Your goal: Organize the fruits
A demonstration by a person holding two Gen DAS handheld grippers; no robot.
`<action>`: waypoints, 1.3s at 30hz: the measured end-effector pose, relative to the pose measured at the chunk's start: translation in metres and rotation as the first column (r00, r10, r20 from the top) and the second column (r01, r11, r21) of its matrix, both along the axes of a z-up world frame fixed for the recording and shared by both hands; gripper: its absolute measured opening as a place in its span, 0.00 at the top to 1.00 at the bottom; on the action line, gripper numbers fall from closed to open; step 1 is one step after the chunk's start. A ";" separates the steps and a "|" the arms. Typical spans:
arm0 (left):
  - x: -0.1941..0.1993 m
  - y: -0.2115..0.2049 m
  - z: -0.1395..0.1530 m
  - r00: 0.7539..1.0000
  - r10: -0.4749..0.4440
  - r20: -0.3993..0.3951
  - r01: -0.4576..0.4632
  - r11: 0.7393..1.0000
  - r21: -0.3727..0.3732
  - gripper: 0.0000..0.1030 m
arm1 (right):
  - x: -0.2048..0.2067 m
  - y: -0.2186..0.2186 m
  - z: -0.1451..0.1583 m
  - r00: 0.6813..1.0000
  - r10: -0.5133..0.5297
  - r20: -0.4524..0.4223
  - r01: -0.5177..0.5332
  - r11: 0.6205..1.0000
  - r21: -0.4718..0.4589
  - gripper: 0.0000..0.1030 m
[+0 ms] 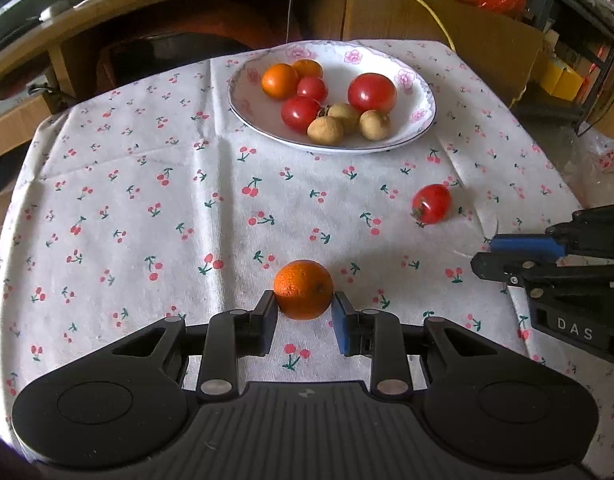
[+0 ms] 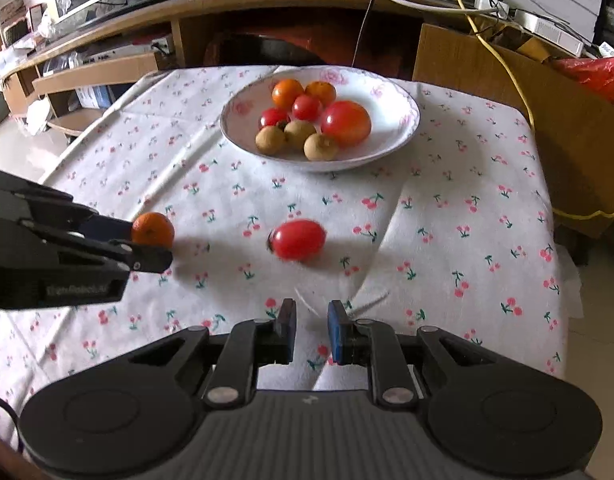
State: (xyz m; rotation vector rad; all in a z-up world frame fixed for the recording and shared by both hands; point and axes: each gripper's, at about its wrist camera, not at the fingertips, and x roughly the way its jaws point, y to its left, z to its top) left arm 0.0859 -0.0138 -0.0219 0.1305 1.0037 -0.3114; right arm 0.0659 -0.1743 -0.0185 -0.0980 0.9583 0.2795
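Observation:
A small orange point(image 1: 303, 290) rests on the cherry-print cloth, and my left gripper point(image 1: 303, 304) is shut on it, one pad against each side. The right wrist view shows the same grip from the side, the orange point(image 2: 153, 230) at the left gripper's point(image 2: 151, 246) tips. A red tomato point(image 2: 298, 239) lies loose on the cloth ahead of my right gripper point(image 2: 312, 312) and looks blurred. That gripper is shut with nothing between its pads. The tomato point(image 1: 431, 203) also shows beyond the right gripper point(image 1: 485, 250).
A flowered white plate point(image 1: 421, 98) at the far side of the table holds tomatoes, oranges and brown longans. The plate point(image 2: 403, 120) sits near the table's back edge. A wooden desk with cables and a cardboard box point(image 1: 467, 36) stand behind.

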 end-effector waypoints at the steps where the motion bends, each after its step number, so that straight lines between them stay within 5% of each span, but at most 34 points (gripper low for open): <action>1: 0.000 0.001 0.000 1.000 -0.003 -0.001 0.003 1.000 -0.010 0.64 | 0.001 0.000 0.001 1.000 0.004 0.003 -0.004 1.000 0.002 0.76; 4: 0.001 0.002 -0.002 1.000 -0.004 -0.001 0.004 1.000 -0.024 0.63 | 0.008 0.002 0.005 1.000 0.005 0.027 -0.004 1.000 -0.012 0.59; 12: 0.006 0.000 -0.003 1.000 -0.012 0.004 0.012 0.999 -0.045 0.55 | 0.039 0.017 0.003 0.986 0.144 0.084 -0.136 0.987 -0.090 0.43; 20: 0.012 -0.005 -0.006 1.000 -0.014 0.008 0.014 0.999 -0.052 0.41 | 0.050 0.016 -0.012 0.985 0.160 0.063 -0.157 0.986 -0.050 0.47; 28: 0.011 -0.003 -0.006 1.000 -0.009 0.006 0.010 0.998 -0.066 0.39 | 0.055 0.011 -0.008 0.990 0.121 0.070 -0.121 0.993 0.005 0.49; 39: 0.009 -0.001 -0.003 1.000 0.013 0.024 -0.012 0.999 -0.037 0.60 | 0.050 0.018 -0.005 0.991 0.110 0.074 -0.109 0.994 -0.022 0.57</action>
